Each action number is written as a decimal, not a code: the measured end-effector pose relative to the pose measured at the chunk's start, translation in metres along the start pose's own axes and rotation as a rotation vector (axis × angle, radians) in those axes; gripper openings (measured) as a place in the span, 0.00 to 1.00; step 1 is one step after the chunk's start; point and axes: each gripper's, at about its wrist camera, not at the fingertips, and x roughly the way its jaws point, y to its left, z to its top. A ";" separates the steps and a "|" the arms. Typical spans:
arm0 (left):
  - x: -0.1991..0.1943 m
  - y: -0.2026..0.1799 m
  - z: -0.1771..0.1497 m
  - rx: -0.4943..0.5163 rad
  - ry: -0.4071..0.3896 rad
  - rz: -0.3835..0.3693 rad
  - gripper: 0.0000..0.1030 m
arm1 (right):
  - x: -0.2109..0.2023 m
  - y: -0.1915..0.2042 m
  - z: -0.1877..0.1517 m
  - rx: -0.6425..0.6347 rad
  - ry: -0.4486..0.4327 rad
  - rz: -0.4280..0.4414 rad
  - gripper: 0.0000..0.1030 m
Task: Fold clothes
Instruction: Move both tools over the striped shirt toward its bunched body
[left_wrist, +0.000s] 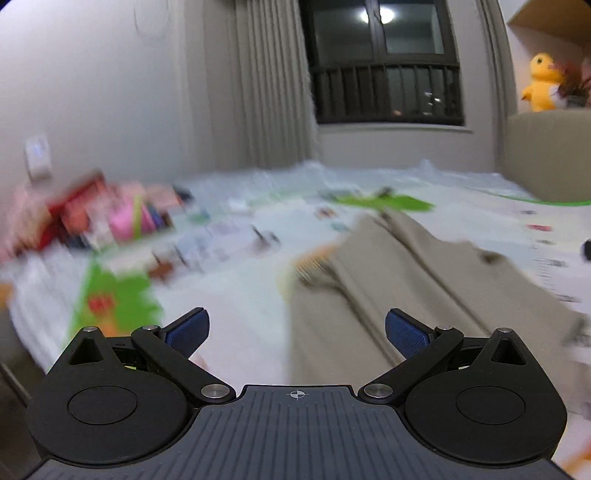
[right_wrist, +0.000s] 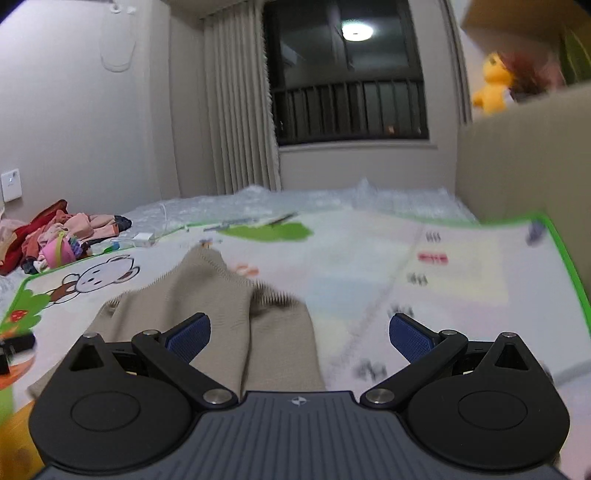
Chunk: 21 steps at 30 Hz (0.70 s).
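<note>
L gripper (left_wrist: 297, 332): jaws wide apart, nothing held; blue ribbed pads, black arms.
R gripper (right_wrist: 300, 334): same, spread wide, empty.
Garment (right_wrist: 229, 317): beige knit, ribbed hem, soft w/ long creases; lies on mat just ahead of both grippers, betw them.
Risk: knit looks limp & thick, so a shallow pinch prob takes one layer only, fold goes crooked.
Mat (right_wrist: 369, 266): smooth, glossy, cartoon print, green border; fabric may slide when dragged.
Pile (right_wrist: 62, 236): red/pink clothes, far left, well apart.
</note>
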 end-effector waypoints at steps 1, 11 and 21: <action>0.006 -0.001 0.005 0.031 -0.036 0.028 1.00 | 0.012 0.003 0.002 -0.014 -0.004 -0.004 1.00; 0.080 -0.023 -0.003 0.059 -0.042 0.048 1.00 | 0.113 0.048 -0.017 -0.230 0.079 -0.076 1.00; 0.081 -0.026 0.001 -0.004 -0.021 -0.056 1.00 | 0.121 0.067 -0.019 -0.375 0.100 -0.081 1.00</action>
